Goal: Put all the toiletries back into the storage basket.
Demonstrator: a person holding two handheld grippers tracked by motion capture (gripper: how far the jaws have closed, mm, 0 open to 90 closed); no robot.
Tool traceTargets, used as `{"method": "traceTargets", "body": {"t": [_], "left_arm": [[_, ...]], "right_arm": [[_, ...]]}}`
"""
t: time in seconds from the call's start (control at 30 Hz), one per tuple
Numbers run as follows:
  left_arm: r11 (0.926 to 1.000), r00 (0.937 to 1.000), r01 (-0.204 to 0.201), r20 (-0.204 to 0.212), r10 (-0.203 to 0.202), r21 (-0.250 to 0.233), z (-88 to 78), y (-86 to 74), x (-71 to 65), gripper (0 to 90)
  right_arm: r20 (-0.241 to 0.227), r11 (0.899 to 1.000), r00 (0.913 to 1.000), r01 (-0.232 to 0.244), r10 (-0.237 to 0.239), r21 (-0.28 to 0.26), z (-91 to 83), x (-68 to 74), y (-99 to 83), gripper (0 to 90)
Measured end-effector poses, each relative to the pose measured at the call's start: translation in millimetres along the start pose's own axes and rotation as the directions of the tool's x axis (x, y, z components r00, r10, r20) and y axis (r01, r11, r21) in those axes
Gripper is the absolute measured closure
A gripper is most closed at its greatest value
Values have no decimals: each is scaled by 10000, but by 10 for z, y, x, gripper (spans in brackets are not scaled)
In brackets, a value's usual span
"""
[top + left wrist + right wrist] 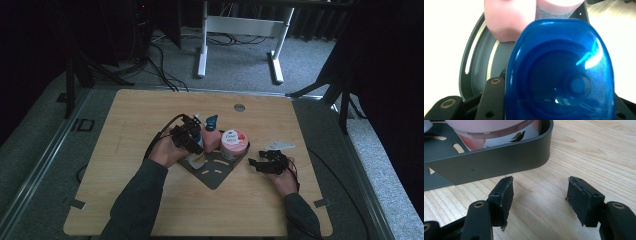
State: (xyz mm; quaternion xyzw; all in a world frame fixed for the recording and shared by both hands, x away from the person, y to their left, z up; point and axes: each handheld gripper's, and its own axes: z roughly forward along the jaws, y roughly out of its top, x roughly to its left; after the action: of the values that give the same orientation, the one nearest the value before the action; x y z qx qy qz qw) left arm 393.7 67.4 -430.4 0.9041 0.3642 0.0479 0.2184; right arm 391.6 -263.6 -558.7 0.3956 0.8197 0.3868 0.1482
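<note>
A dark grey metal tray (215,172) sits mid-table. Standing in it are a pink bottle (211,139) with a blue top and a pink-lidded Dove jar (233,141). My left gripper (194,146) reaches down over the tray's left side and is shut on a white bottle (196,160). In the left gripper view that bottle's blue cap (560,72) sits between the jaws, with the pink bottle (509,20) and the tray (479,62) behind. My right gripper (540,195) stands open and empty over bare wood, just outside the tray's rounded corner wall (499,162), with the jar (491,130) inside it.
A small white card (280,146) lies on the table just beyond my right gripper (253,163). A grey round grommet (239,107) sits near the far edge. White desk legs (202,50) stand on the floor beyond the table.
</note>
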Motion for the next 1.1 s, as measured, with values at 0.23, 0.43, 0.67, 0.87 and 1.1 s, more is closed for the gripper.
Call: {"method": "traceTargets", "body": {"t": [0.23, 0.43, 0.67, 0.87, 1.1], "left_arm": [[9997, 9997, 237, -97, -236, 23, 17, 3, 82, 554], [9993, 9991, 382, -181, -382, 7, 28, -1, 139, 554], [9985, 9982, 548, -252, -547, 43, 42, 6, 200, 554], [9979, 9975, 645, -304, -645, -5, 48, 6, 224, 554], [9977, 9965, 679, -480, -677, 21, 45, 30, 258, 554]], "right_arm": [[-10, 10000, 10000, -5, 5, -2, 0, -2, 1, 376], [-3, 10000, 10000, 0, 0, 5, 0, -1, 1, 376], [-9, 10000, 10000, -8, 8, 3, 0, -2, 1, 375], [-12, 10000, 10000, -9, 9, -2, 0, -3, 1, 376], [-9, 10000, 10000, -8, 8, -4, 0, -3, 1, 376]]}}
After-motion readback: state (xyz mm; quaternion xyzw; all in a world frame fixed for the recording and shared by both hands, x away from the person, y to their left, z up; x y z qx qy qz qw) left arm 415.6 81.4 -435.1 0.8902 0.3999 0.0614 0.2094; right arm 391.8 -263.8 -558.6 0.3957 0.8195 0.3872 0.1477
